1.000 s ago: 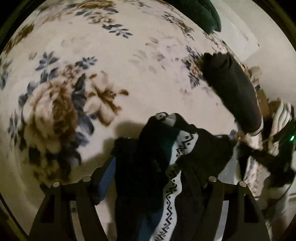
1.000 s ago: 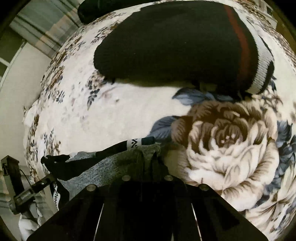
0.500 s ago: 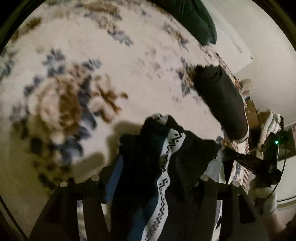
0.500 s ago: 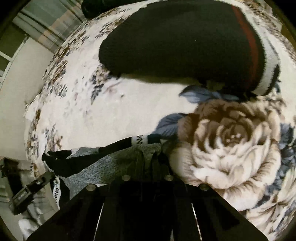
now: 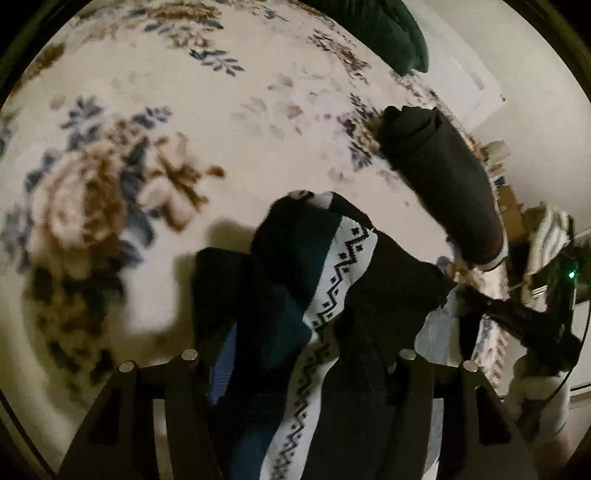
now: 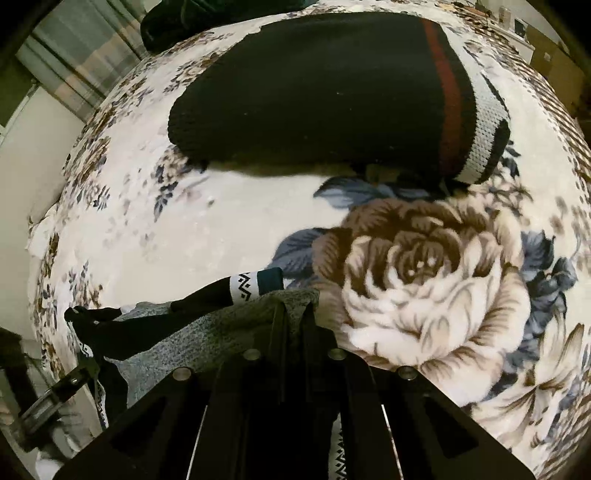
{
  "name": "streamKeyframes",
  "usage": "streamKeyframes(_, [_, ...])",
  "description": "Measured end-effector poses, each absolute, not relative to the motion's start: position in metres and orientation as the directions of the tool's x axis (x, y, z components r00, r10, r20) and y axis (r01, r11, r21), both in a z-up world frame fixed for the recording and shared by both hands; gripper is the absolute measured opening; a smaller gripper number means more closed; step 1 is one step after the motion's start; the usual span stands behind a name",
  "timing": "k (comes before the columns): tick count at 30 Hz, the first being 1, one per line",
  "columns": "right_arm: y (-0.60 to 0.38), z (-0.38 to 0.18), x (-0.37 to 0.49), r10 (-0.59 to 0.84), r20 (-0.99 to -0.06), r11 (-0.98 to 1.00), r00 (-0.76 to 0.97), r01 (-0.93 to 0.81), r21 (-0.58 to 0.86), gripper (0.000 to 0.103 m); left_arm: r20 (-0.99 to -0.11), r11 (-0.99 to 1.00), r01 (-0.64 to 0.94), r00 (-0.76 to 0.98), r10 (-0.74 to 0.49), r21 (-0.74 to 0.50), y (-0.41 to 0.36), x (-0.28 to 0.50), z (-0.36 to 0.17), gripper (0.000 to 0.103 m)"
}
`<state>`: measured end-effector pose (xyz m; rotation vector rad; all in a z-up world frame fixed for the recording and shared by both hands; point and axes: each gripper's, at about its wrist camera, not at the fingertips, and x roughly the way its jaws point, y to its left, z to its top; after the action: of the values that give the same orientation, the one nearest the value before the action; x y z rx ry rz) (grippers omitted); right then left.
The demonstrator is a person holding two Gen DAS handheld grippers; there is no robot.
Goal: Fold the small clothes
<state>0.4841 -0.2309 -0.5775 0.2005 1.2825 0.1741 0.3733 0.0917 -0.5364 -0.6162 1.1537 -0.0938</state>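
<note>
A patterned sock [image 5: 325, 295], black and teal with a white zigzag band, hangs bunched between the fingers of my left gripper [image 5: 295, 369], held above the floral blanket [image 5: 147, 166]. My right gripper [image 6: 291, 332] is shut on the grey part of the same sock [image 6: 236, 325], whose zigzag cuff [image 6: 251, 286] pokes out to the left. A folded black sock [image 6: 332, 96] with a red and white cuff lies flat on the blanket ahead of the right gripper; it also shows in the left wrist view [image 5: 443, 188] at the right.
A dark green cushion [image 5: 388, 33] lies at the far edge of the blanket. The other gripper and gloved hand [image 5: 535, 325] show at the right of the left wrist view. A plaid curtain [image 6: 74, 66] hangs beyond the bed at upper left.
The patterned sock has stayed gripped in both grippers. The left view has swung a little and shifted over the blanket; the right gripper has edged slightly closer to the folded black sock.
</note>
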Motion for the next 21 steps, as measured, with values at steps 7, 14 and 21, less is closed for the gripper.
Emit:
streamKeyframes(7, [-0.227,-0.568,0.480,0.248,-0.919,0.968,0.308,-0.052,0.244,0.007,-0.788,0.830,-0.241,0.522,-0.326,-0.503,0.093,0.345,-0.511,0.010])
streamKeyframes(14, [-0.200,-0.538,0.473,0.274,-0.887,0.956,0.371,-0.207,0.209,0.007,-0.807,0.767,-0.367,0.498,-0.316,-0.527,0.112,0.320,-0.521,0.011])
streamKeyframes(21, [-0.208,-0.555,0.491,0.354,-0.905,0.931,0.237,-0.181,0.317,0.023,-0.810,0.720,-0.433,0.497,-0.312,-0.542,0.135,0.324,-0.511,0.051])
